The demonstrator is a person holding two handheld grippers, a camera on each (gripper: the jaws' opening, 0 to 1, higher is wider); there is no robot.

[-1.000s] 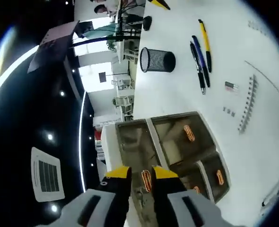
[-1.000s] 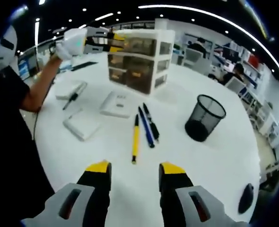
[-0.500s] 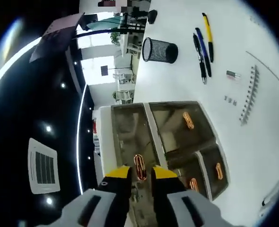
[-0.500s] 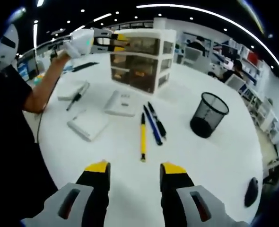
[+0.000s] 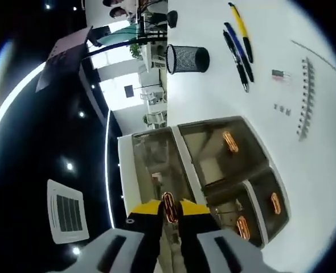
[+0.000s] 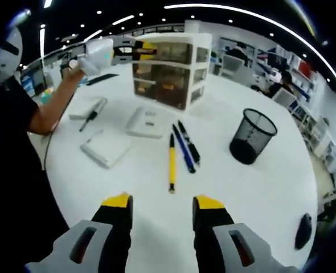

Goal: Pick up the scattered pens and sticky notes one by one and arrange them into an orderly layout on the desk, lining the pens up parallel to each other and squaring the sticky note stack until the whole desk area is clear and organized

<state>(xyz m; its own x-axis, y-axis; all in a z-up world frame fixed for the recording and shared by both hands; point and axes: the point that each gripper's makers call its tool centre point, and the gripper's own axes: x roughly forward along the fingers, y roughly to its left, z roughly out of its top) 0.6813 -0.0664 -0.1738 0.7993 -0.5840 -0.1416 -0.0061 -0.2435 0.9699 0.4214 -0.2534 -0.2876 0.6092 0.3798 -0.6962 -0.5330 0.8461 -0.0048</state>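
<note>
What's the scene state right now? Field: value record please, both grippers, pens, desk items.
left gripper: shut on the top drawer handle of the drawer unit
right gripper: open, holding nothing, above the desk
pens: yellow pen, blue pen, black pen, lying side by side
bin: upright, right of the pens
pads: white pad and others left of the pens

Yellow pen point(image 6: 171, 170), blue pen point(image 6: 183, 149), black pen point(image 6: 186, 143) side by side, near-parallel, on white desk point(image 6: 259, 193)
</note>
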